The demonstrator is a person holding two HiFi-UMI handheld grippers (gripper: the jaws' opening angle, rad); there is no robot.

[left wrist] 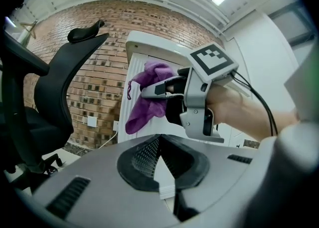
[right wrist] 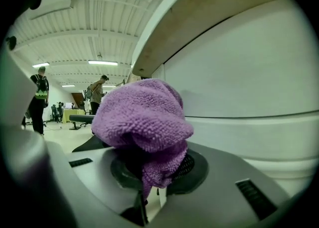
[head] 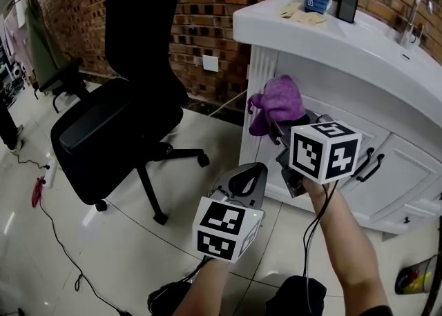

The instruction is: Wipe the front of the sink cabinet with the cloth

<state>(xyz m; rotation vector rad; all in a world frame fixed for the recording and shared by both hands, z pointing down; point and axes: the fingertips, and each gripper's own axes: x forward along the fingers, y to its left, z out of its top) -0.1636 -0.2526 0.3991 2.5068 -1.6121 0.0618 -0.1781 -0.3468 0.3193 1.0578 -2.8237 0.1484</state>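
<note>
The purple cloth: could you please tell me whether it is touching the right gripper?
Touching. The right gripper view shows the purple cloth pinched between the jaws of the right gripper, with most of it bunched above them.

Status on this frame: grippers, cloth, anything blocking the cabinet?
Right gripper shut on purple cloth, at cabinet front, contact unclear. Left gripper shut, empty, low. Office chair off left, not blocking.

Head view looks steeply down from above, sink cabinet (head: 331, 94) at frame right; left gripper view, set low, tilts upward at that same cabinet and the cloth (left wrist: 144, 103); right gripper view sits close against the cabinet front, cloth mid-frame.
</note>
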